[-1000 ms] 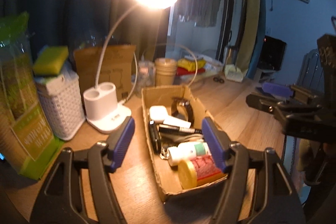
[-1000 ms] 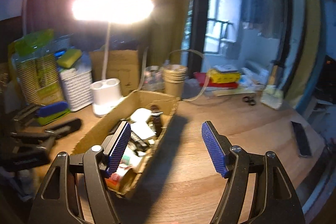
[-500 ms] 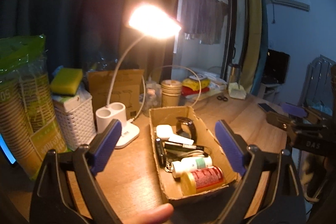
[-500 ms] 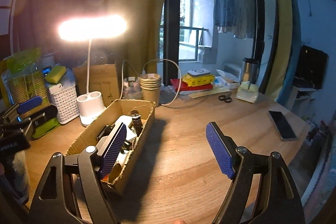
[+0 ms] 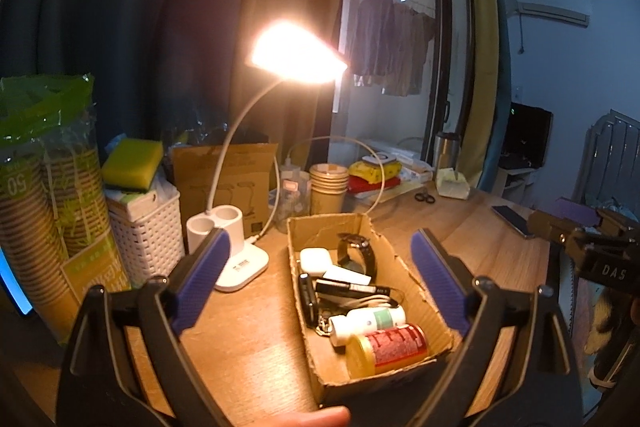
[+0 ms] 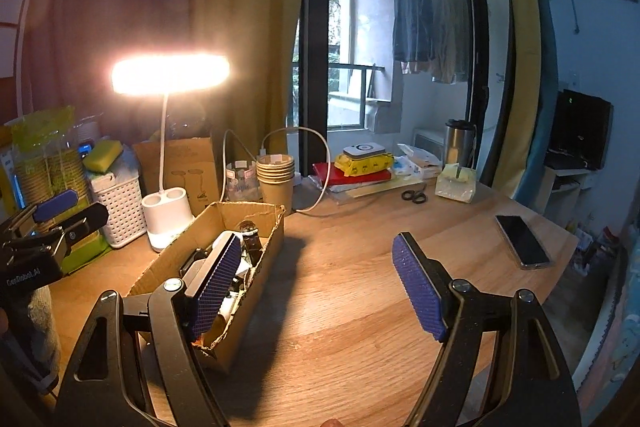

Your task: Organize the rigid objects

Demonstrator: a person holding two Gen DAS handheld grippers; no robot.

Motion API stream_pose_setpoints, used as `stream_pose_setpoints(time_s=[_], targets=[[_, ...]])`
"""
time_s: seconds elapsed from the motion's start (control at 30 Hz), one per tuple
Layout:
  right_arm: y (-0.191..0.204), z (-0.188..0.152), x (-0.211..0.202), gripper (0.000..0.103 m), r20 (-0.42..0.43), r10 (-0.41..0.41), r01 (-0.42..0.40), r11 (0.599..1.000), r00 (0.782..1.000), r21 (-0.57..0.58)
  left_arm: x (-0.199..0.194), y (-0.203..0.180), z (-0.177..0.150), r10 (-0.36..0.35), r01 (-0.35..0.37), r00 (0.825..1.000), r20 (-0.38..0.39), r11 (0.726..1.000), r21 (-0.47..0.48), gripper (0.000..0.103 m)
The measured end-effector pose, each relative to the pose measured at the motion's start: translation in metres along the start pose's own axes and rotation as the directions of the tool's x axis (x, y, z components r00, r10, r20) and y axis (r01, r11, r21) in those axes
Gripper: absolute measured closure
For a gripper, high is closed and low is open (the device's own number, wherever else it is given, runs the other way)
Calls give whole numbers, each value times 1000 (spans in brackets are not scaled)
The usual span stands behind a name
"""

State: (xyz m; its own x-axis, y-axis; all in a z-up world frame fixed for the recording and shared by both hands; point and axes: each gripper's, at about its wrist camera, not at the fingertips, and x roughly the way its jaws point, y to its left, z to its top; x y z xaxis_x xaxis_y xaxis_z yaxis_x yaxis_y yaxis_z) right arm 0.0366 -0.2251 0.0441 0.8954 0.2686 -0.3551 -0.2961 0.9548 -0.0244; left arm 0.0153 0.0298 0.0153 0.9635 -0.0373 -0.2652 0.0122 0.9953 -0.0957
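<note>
Both tongs are spread wide and hold nothing. The left gripper (image 5: pixel 320 281) hangs above the cardboard box (image 5: pixel 404 267), touching none of it. The box sits on the desk (image 6: pixel 360 291) near its back-left corner, beside the lamp (image 5: pixel 236 259), with a watch (image 5: pixel 358 255), a white bottle (image 5: pixel 368 321) and a red can (image 5: pixel 390 345) inside. The right gripper (image 6: pixel 316 287) hovers over bare desk just right of the box.

The left gripper (image 5: pixel 320 279) is held above the wooden table (image 5: pixel 248 343) with its jaws spread wide and empty; the cardboard box (image 5: pixel 404 267) lies between them, holding a red-labelled bottle (image 5: pixel 390 345), a white bottle (image 5: pixel 368 321), a watch (image 5: pixel 358 253) and a white case (image 5: pixel 315 261); a lit desk lamp (image 5: pixel 236 255) stands left of the box; the right gripper (image 5: pixel 592 247) shows at the right edge.
</note>
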Motion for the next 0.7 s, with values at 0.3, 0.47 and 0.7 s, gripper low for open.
stream_pose_setpoints(time_s=[0.3, 0.47, 0.7], targets=[[5, -1, 4, 22, -10, 10, -10, 1000, 1000, -12, 1, 1, 0, -1, 1, 1000, -3, 1000, 1, 9], [6, -1, 3, 22, -5, 7, -7, 1000, 1000, -13, 0, -1, 0, -6, 6, 1000, -2, 1000, 4, 9], [6, -2, 5, 22, -15, 8, -8, 1000, 1000, -13, -3, -3, 1, -9, 8, 1000, 8, 1000, 11, 9]])
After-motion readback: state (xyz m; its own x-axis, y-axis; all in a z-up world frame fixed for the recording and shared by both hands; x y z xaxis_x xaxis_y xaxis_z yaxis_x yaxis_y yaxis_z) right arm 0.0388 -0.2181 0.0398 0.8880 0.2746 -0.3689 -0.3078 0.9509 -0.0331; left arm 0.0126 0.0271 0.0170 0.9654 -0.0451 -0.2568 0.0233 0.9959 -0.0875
